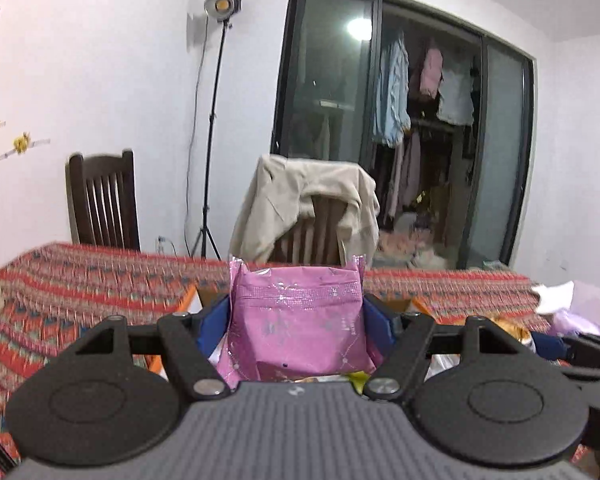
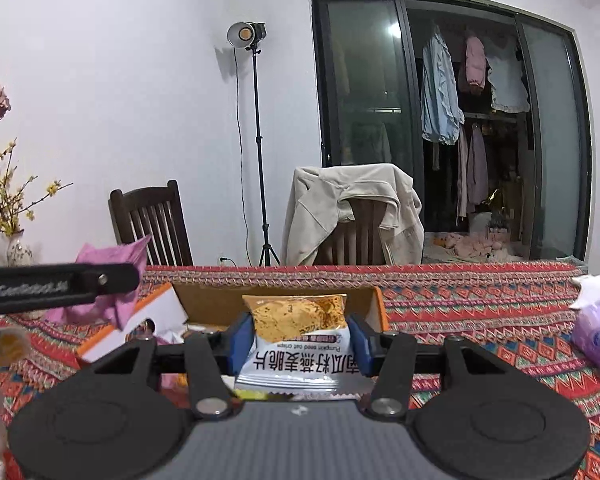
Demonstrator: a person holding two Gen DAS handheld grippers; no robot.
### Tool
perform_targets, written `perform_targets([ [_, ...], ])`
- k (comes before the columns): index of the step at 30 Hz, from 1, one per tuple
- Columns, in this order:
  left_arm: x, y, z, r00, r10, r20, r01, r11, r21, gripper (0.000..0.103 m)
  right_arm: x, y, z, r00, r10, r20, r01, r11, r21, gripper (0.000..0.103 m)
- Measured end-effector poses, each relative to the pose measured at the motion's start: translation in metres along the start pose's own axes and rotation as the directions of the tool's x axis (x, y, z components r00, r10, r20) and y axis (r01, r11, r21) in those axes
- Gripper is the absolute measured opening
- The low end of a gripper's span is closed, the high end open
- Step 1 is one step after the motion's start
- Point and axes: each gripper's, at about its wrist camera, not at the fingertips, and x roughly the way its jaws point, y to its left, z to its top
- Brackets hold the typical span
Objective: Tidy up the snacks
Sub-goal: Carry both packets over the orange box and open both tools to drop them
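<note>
My left gripper (image 1: 296, 320) is shut on a pink snack packet (image 1: 296, 316), held upright above an open cardboard box (image 1: 414, 304) with orange edges. The pink packet also shows in the right wrist view (image 2: 112, 280), at the left, behind the left gripper's black arm. My right gripper (image 2: 298, 340) is shut on a pumpkin seed oat crisps packet (image 2: 296, 332), white and orange, held upside down just in front of the same box (image 2: 216, 304).
The table wears a red patterned cloth (image 2: 480, 312). A purple tissue pack (image 2: 596, 336) lies at the right. A vase with yellow flowers (image 2: 18, 248) stands at the far left. Two wooden chairs, one draped with a beige jacket (image 2: 352, 208), stand behind the table.
</note>
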Motion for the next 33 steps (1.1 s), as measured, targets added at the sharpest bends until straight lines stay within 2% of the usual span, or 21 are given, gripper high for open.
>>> perform_targets([
  [5, 0.020, 0.005, 0.007, 0.999, 0.012, 0.046, -0.012, 1.000, 0.003, 0.072, 0.023, 0.014, 0.012, 1.000, -0.011, -0.012, 0.010, 1.000, -0.003, 0.050],
  [13, 0.066, 0.025, 0.009, 0.996, 0.062, 0.062, -0.061, 0.998, -0.017, 0.072, 0.070, 0.030, 0.024, 0.999, -0.037, -0.030, 0.037, 0.999, 0.008, 0.050],
  [18, 0.088, 0.043, -0.002, 0.996, 0.080, 0.035, -0.077, 0.994, -0.072, 0.072, 0.096, 0.029, 0.023, 0.998, -0.052, -0.035, 0.053, 0.998, 0.038, 0.050],
  [23, 0.103, 0.059, -0.011, 0.997, 0.081, -0.006, -0.081, 0.994, -0.077, 0.072, 0.106, 0.024, 0.006, 0.999, -0.050, -0.020, 0.051, 0.997, 0.052, 0.050],
  [33, 0.108, 0.055, -0.022, 0.996, 0.076, -0.041, -0.077, 0.997, -0.027, 0.072, 0.120, 0.016, -0.009, 0.997, -0.012, -0.077, 0.017, 0.998, 0.056, 0.050],
])
